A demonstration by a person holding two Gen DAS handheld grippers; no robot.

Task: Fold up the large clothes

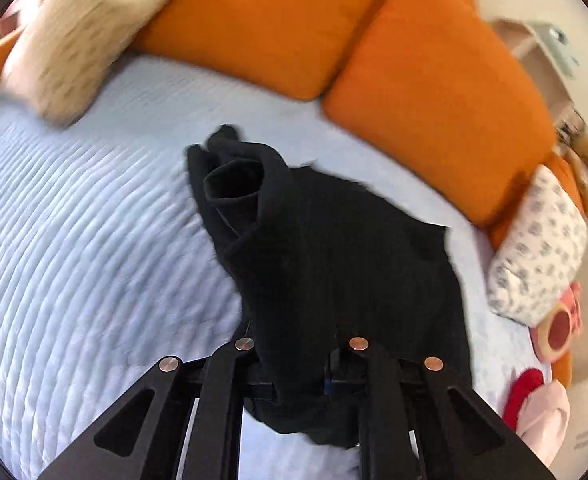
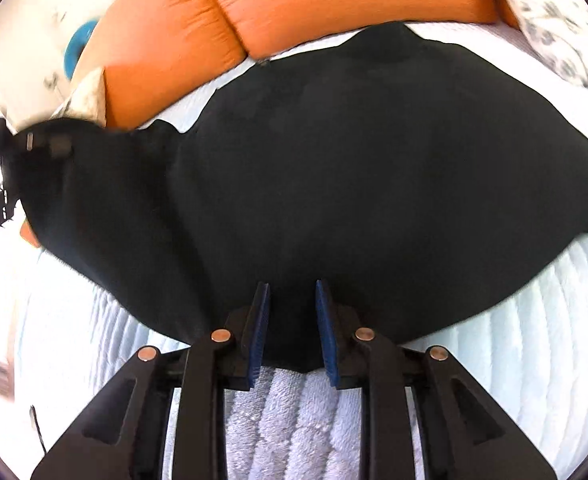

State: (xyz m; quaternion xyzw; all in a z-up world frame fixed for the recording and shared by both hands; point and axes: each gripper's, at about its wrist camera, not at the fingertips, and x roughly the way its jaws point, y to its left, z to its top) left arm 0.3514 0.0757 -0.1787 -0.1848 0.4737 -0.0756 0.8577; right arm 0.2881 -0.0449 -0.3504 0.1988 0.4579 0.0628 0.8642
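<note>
- Right wrist view: the bed [image 2: 534, 320], covered in a pale ribbed spread, serves as the folding surface; it gives the large black garment [image 2: 334, 180] room to lie out.
- The orange cushions [image 2: 294, 4] line the far edge of the bed, beyond the garment, so the work area stays free.
- The black garment lies spread across the middle of the bed, its near hem toward the camera and one corner drawn up toward the left edge of the view.
- The right gripper [image 2: 293, 328] has its blue-padded fingers [image 2: 326, 332] drawn in on the near hem; cloth sits between them, judged a grip on an edge so that it can be carried.
- Left wrist view: the left gripper [image 1: 300, 360] has its fingers closed on a bunch of the black garment [image 1: 334, 240], which trails from them down to the bed [image 1: 94, 240]. An open sleeve cuff shows at the far end.
- Judgement: two held points let the fabric be carried over as one straight fold.
</note>
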